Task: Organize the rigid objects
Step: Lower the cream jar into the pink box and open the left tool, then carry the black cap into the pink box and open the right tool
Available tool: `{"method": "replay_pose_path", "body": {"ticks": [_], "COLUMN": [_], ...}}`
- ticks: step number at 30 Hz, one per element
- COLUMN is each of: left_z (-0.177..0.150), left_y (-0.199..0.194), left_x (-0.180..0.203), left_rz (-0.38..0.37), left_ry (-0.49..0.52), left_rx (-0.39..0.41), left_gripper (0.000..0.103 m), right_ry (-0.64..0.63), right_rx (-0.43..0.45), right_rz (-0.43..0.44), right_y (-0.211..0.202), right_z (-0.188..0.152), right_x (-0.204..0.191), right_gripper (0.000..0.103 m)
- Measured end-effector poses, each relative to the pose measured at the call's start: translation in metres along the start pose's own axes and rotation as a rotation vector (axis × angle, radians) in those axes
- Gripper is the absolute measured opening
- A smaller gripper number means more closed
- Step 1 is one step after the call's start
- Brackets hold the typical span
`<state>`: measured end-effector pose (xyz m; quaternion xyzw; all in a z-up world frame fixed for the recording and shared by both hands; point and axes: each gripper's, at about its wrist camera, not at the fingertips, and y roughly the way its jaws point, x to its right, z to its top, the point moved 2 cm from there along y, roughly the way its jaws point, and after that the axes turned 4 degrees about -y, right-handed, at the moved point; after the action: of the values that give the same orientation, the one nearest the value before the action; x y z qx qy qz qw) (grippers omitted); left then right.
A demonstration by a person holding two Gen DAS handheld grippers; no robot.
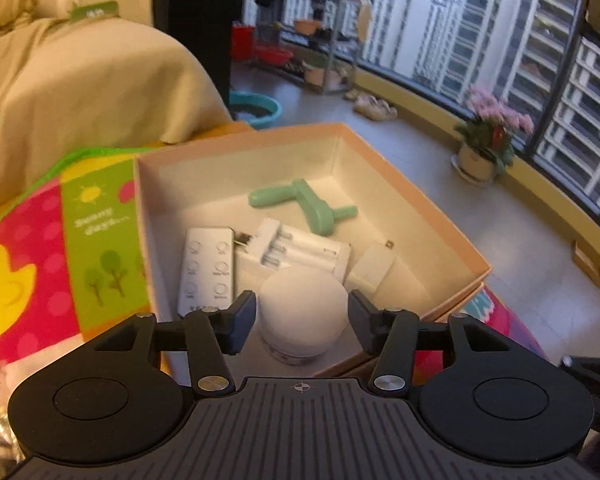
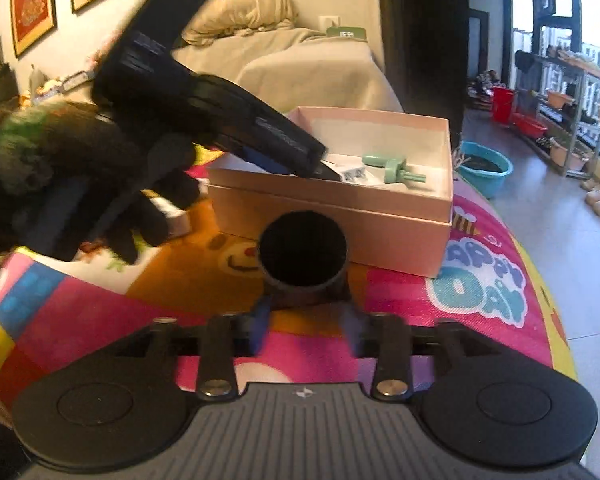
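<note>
A pink cardboard box [image 1: 400, 172] sits on a colourful play mat. Inside lie a white remote [image 1: 208, 268], a white battery charger [image 1: 300, 250], a green handle tool [image 1: 304, 204], a small white block [image 1: 370, 268] and a white dome-shaped object [image 1: 302, 314]. My left gripper [image 1: 302, 320] is open around the white dome, its fingers apart from the dome's sides. In the right wrist view the box [image 2: 340, 224] stands ahead with the left gripper's body [image 2: 204, 116] reaching into it. My right gripper [image 2: 304, 320] is shut on a black cylinder [image 2: 303, 256] above the mat.
A bed with beige covers [image 2: 300, 68] stands behind the mat. A teal basin [image 2: 486, 168], a shelf rack [image 2: 560, 108], shoes and a potted pink flower [image 1: 488, 140] are on the floor by the windows. The mat's edge [image 2: 540, 280] drops off to the right.
</note>
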<state>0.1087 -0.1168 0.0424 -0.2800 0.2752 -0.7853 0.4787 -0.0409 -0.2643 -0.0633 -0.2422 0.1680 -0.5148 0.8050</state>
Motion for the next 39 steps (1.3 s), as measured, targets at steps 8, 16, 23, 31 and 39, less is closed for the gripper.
{"method": "replay_pose_path", "body": {"ticks": [8,16,23,31,39], "left_z": [-0.019,-0.068,-0.096,-0.118,-0.125], "left_y": [-0.072,-0.100,-0.099,-0.100,-0.100], "left_x": [-0.031,-0.050,-0.060,-0.063,-0.061], "left_rz": [-0.036,-0.011,-0.036,-0.027,-0.029], "left_ry": [-0.175,-0.204,-0.272,-0.241,-0.222], "left_rx": [0.182,0.143,0.124,0.087,0.067], "left_gripper": [0.055,0.055,0.055,0.055,0.055], "right_ry": [-0.087,-0.146,-0.027,-0.010,-0.090], "right_rx": [0.055,-0.012,-0.068,-0.019,0.223], "right_rz": [-0.061,-0.088,-0.130,0.027,-0.083], "right_y": [0.014,0.018,0.032,-0.010,0.009], "right_z": [0.008,0.009,0.002,0.048,0.143], "right_x": [-0.012,-0.022,-0.019,-0.021,-0.016], "right_gripper": [0.049,0.061,0.059,0.048,0.053]}}
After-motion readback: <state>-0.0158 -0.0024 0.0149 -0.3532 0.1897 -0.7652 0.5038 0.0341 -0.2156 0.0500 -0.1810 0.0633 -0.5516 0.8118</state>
